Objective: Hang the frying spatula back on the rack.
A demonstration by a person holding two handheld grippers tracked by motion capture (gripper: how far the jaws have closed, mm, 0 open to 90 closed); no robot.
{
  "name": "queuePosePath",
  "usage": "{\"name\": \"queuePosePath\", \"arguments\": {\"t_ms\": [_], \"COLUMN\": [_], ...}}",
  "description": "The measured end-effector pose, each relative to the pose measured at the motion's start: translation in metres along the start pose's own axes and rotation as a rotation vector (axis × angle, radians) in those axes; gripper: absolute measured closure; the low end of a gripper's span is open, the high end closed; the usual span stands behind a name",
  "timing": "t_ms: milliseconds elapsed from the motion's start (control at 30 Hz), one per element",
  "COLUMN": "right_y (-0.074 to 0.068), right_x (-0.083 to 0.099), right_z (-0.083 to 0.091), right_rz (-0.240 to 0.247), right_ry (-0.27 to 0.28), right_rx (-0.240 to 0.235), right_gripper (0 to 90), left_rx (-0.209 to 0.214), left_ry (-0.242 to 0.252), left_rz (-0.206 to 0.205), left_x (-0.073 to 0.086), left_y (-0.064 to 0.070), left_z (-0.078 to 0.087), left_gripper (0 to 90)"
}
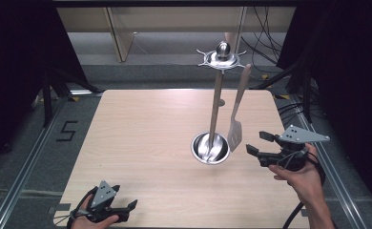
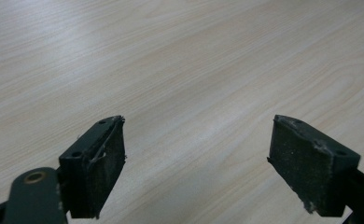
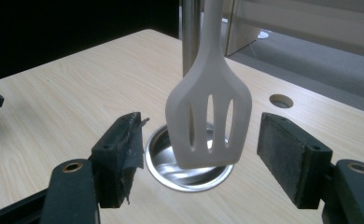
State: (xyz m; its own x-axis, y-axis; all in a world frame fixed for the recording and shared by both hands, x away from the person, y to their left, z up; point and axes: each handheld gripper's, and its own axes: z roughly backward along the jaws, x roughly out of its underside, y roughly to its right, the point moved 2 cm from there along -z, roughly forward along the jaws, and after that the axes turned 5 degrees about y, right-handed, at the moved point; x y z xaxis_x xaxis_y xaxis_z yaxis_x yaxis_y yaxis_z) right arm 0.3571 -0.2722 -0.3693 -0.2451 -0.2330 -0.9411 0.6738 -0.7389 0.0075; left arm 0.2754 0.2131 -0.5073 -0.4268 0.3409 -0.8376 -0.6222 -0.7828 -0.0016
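White spatula point(image 3: 209, 116) hangs from the rack point(image 1: 221, 58) beside its pole, between the wide-open jaws of the right gripper point(image 3: 196, 154), which should, I think, close squarely on the blade.

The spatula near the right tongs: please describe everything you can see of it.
The spatula is pale, looks like plastic or silicone, and has a long handle and a flat blade with three slots. It hangs upright, blade down, from the top of the metal stand, above the rim of the stand's round base. The right tongs are open, one jaw on each side of the blade, not touching it.
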Motion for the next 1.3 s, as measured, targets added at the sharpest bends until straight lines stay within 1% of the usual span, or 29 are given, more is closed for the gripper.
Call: {"name": "queuePosePath", "arguments": {"t_ms": [33, 67, 100, 133, 167, 200, 300, 367, 433, 500, 533, 567, 600, 633, 667, 700, 733, 767, 800, 833, 900, 933, 967, 1000, 1033, 1167, 1200, 1233, 1300], "right_y": [0.000, -0.002, -0.001, -0.001, -0.001, -0.001, 0.000, -0.001, -0.001, -0.001, 0.001, -0.002, -0.002, 0.000, 0.000, -0.001, -0.001, -0.003, -0.003, -0.003, -0.004, -0.003, -0.005, -0.004, -0.006, -0.007, -0.008, -0.009, -0.012], "right_x": [0.001, 0.003, 0.005, 0.005, 0.006, 0.009, 0.012, 0.016, 0.019, 0.020, 0.022, 0.023, 0.026, 0.027, 0.027, 0.030, 0.031, 0.033, 0.033, 0.037, 0.038, 0.040, 0.042, 0.044, 0.048, 0.051, 0.052, 0.055, 0.059], "right_z": [0.001, 0.000, 0.002, 0.002, 0.001, 0.001, 0.000, 0.002, 0.002, 0.003, 0.002, 0.003, 0.002, 0.002, 0.002, 0.001, 0.001, 0.001, 0.001, 0.000, 0.000, -0.001, -0.001, -0.002, -0.003, -0.004, -0.004, -0.005, -0.004], "right_rz": [0.006, -0.027, -0.016, -0.016, -0.009, -0.015, -0.012, -0.040, -0.033, -0.037, -0.018, -0.045, -0.042, -0.020, -0.020, -0.019, -0.024, -0.038, -0.038, -0.037, -0.044, -0.039, -0.051, -0.039, -0.044, -0.047, -0.047, -0.043, -0.054], "right_ry": [0.001, 0.003, -0.022, -0.022, -0.005, -0.017, -0.011, -0.036, -0.038, -0.047, -0.034, -0.052, -0.047, -0.052, -0.052, -0.059, -0.061, -0.068, -0.068, -0.075, -0.085, -0.089, -0.094, -0.100, -0.107, -0.111, -0.118, -0.109, -0.124], "right_rx": [0.005, 0.003, -0.004, -0.004, 0.004, 0.001, 0.008, 0.003, -0.001, 0.006, 0.000, -0.001, 0.005, -0.001, -0.001, 0.002, -0.001, 0.002, 0.002, 0.001, 0.001, -0.004, -0.001, -0.004, -0.006, -0.010, -0.009, -0.019, -0.015], "right_gripper": [32.1, 32.1, 32.0, 32.0, 32.0, 32.0, 31.9, 31.8, 31.7, 31.6, 31.6, 31.5, 31.3, 31.2, 31.2, 31.0, 31.0, 31.0, 31.0, 30.9, 30.8, 30.7, 30.6, 30.5, 30.1, 29.8, 29.8, 29.6, 29.6], "left_rx": [0.000, 0.000, -0.001, -0.001, -0.001, 0.000, 0.000, 0.000, 0.000, -0.005, 0.000, 0.000, -0.006, -0.009, -0.005, -0.003, -0.005, -0.008, -0.008, -0.005, -0.003, -0.003, -0.004, -0.006, -0.006, -0.006, -0.009, -0.001, -0.002], "left_ry": [0.002, 0.002, 0.001, 0.002, 0.002, 0.002, 0.004, 0.002, 0.002, 0.002, 0.005, -0.004, 0.009, 0.003, 0.002, -0.007, -0.006, -0.008, -0.008, -0.008, -0.006, -0.006, -0.006, 0.001, 0.010, 0.013, 0.012, 0.007, 0.001], "left_rz": [0.000, 0.001, 0.001, 0.003, -0.001, -0.003, -0.010, -0.012, -0.013, -0.025, -0.023, -0.019, -0.015, -0.073, -0.121, -0.117, -0.096, -0.044, -0.044, -0.078, -0.107, -0.098, -0.088, -0.086, -0.005, -0.020, 0.006, -0.011, -0.012], "left_x": [0.000, 0.000, 0.000, 0.000, 0.000, 0.000, 0.000, 0.000, 0.000, 0.000, 0.000, 0.000, 0.000, -0.001, -0.002, -0.002, -0.002, -0.001, -0.001, -0.001, -0.002, -0.002, -0.001, -0.001, 0.000, 0.000, 0.000, 0.000, 0.000], "left_y": [0.000, 0.000, 0.000, 0.000, 0.000, 0.000, 0.000, -0.001, 0.000, -0.001, -0.001, -0.001, -0.001, -0.005, -0.008, -0.008, -0.006, -0.003, -0.003, -0.005, -0.007, -0.006, -0.005, -0.005, 0.001, 0.000, 0.002, 0.001, 0.001], "left_z": [0.000, 0.000, 0.000, 0.000, 0.000, 0.000, 0.000, 0.000, 0.000, -0.001, -0.001, 0.000, -0.001, -0.001, -0.001, 0.000, 0.000, 0.000, 0.000, 0.000, 0.000, -0.001, -0.001, -0.001, -0.001, -0.002, -0.002, -0.001, -0.001], "left_gripper": [17.7, 17.7, 17.7, 17.7, 17.7, 17.7, 17.7, 17.7, 17.7, 17.7, 17.7, 17.7, 17.7, 17.7, 17.7, 17.7, 17.7, 17.7, 17.7, 17.7, 17.7, 17.7, 17.7, 17.7, 17.7, 17.7, 17.7, 17.7, 17.7]}}
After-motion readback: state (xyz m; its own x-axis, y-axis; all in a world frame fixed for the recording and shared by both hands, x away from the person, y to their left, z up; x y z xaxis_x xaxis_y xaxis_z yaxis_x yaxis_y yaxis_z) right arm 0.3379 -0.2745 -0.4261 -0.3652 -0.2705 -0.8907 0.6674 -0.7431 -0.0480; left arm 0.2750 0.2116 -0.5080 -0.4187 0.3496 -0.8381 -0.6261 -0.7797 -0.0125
